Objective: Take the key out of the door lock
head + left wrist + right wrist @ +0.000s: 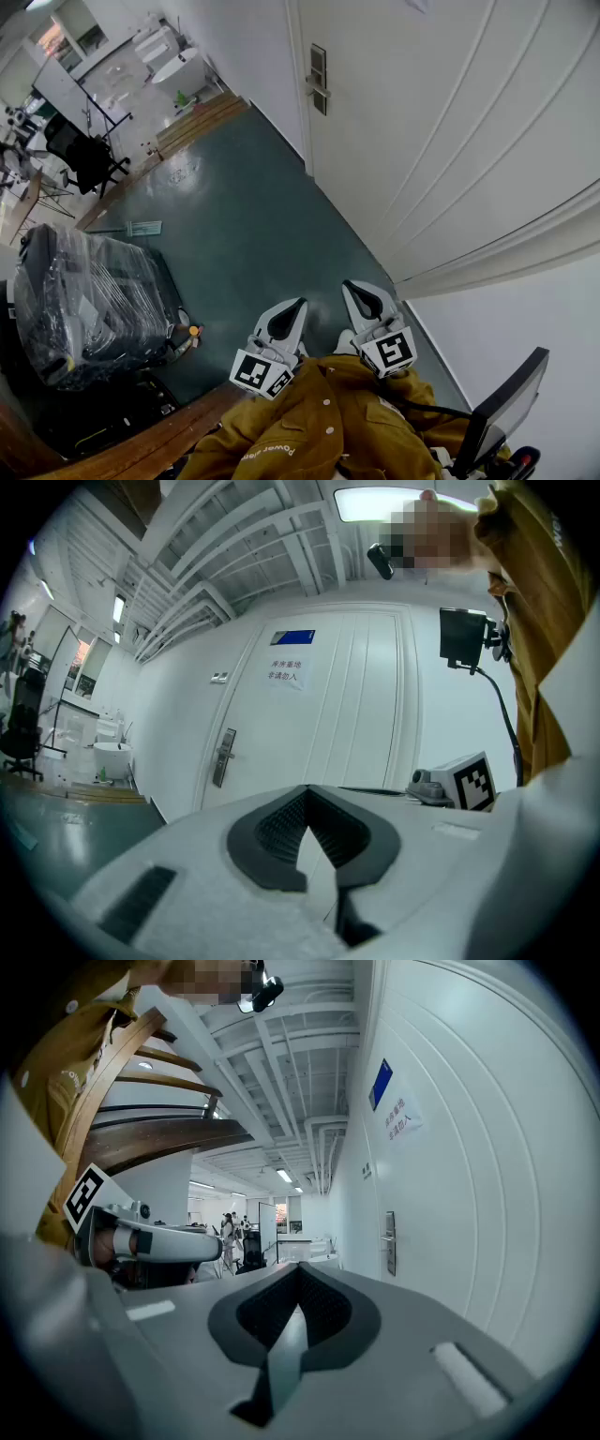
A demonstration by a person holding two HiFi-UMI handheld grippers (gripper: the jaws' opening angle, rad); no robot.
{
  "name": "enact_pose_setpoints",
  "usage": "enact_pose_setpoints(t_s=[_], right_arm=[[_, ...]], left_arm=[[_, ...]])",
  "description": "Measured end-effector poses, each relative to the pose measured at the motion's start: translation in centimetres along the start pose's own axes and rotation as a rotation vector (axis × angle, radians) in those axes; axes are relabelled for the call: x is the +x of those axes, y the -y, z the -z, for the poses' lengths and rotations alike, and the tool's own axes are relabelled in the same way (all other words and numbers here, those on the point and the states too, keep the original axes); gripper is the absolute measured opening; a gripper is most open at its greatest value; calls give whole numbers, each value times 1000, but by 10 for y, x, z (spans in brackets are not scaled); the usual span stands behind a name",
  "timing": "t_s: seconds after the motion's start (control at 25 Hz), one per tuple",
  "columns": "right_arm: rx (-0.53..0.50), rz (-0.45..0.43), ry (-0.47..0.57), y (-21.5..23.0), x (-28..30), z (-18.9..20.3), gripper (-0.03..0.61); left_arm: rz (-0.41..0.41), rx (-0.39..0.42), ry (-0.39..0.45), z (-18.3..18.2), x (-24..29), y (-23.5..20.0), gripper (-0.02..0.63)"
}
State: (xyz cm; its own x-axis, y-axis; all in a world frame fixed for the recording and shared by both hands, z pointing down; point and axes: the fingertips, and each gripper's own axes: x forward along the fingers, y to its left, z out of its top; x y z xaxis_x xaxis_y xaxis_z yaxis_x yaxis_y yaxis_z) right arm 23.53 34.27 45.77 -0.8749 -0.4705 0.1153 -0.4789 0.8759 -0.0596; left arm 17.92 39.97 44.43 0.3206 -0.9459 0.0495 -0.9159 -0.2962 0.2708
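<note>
The white door (pixel 450 131) fills the right of the head view. Its lock plate with a lever handle (pixel 319 80) is far ahead of both grippers. That lock plate also shows in the left gripper view (pixel 223 757) and in the right gripper view (pixel 390 1241). It is too small for me to make out a key. My left gripper (pixel 298 303) and right gripper (pixel 350 285) are side by side low in the head view, near my yellow jacket (pixel 319 422). Both point toward the door. Each is shut with nothing between its fingers (pixel 305 791) (pixel 298 1269).
A black case wrapped in plastic film (pixel 94 300) stands on the green floor (pixel 244 225) to the left. A wooden strip (pixel 141 441) runs behind it. A black office chair (pixel 84 155) is far left, and a dark monitor (pixel 506 403) is at the bottom right.
</note>
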Motion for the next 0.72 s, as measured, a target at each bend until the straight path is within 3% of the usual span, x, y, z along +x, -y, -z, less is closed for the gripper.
enact_pose_setpoints(t_s=[0.52,0.6,0.72], right_arm=[[48,-10,10,4,-6,-3,7],[44,-2,9,9,-10,-3,61],[43,9,2,23,-16,-1,61]], left_arm=[[-10,-9,13,-2,1,2,-3],[-14,-7,17,-4,4,3,-3],[-27,-2,20,-8,12,2,-3]])
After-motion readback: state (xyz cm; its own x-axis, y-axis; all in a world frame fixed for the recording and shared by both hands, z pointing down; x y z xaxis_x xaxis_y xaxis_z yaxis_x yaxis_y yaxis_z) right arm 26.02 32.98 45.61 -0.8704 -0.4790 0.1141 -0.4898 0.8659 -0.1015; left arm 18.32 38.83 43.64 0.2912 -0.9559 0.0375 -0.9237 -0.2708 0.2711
